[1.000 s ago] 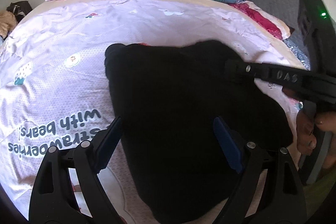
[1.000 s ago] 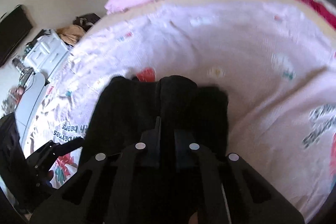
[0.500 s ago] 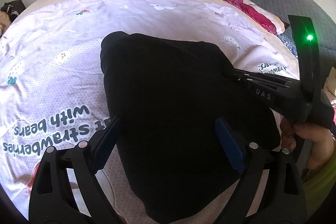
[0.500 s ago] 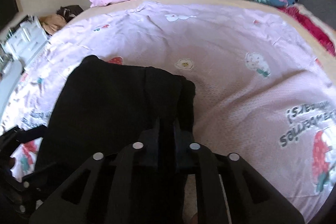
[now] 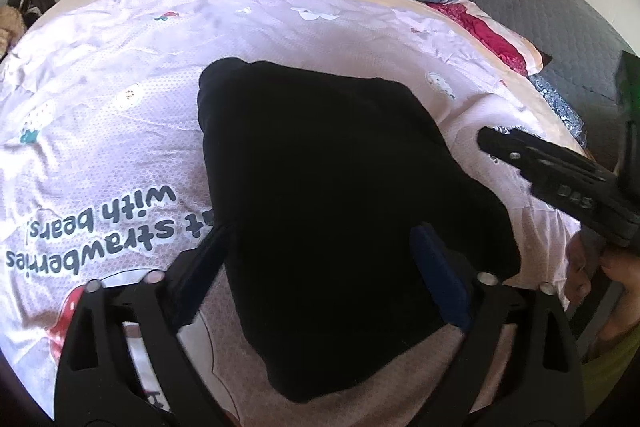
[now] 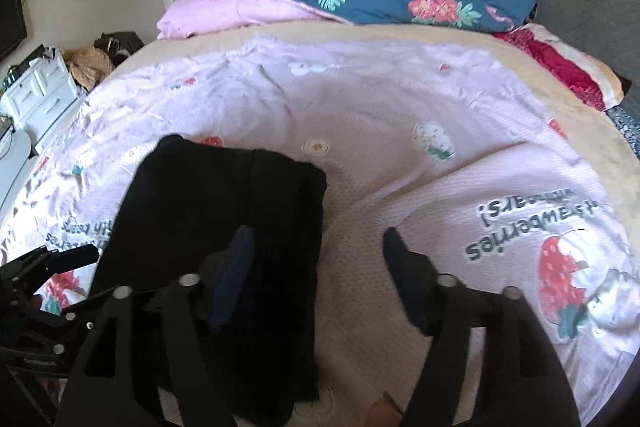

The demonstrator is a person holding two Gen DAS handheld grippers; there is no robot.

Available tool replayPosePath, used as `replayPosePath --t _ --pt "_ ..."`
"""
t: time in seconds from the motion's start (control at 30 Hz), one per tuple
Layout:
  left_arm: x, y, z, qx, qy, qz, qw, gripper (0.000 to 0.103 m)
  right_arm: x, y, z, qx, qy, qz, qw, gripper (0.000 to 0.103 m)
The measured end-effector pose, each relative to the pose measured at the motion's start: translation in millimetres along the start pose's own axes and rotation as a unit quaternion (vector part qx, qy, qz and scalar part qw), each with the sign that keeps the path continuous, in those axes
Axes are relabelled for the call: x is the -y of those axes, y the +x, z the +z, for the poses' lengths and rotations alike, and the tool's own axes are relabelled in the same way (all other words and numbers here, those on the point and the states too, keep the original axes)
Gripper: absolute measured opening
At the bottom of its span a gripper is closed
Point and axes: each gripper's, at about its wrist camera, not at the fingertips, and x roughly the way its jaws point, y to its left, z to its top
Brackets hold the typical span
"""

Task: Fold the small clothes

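Black garment (image 5: 340, 211) lies flat on the pink strawberry-print bedspread (image 5: 100, 131) as a compact rectangle, so the fold looks mostly done. Left gripper (image 5: 320, 267) spread, straddling its near part, holding nothing. Right gripper (image 6: 316, 267) spread too, garment's right edge between its jaws. Left: maybe one final fold or smoothing.
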Motion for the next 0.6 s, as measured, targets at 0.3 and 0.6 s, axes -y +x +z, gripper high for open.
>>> replayPosePath --t 0.3,0.6 --pt "6.4 -47.6 -5.5 0.039 0.008 0.024 0.9989 0.094 -9.7 -73.6 -13.2 0.068 -0.009 0.002 0.998 0.098" --pt "6.5 -100.2 -35.4 0.083 0.008 0.025 0.9962 0.094 -35.7 -130.0 -51.3 0.125 -0.021 0.005 0.992 0.099"
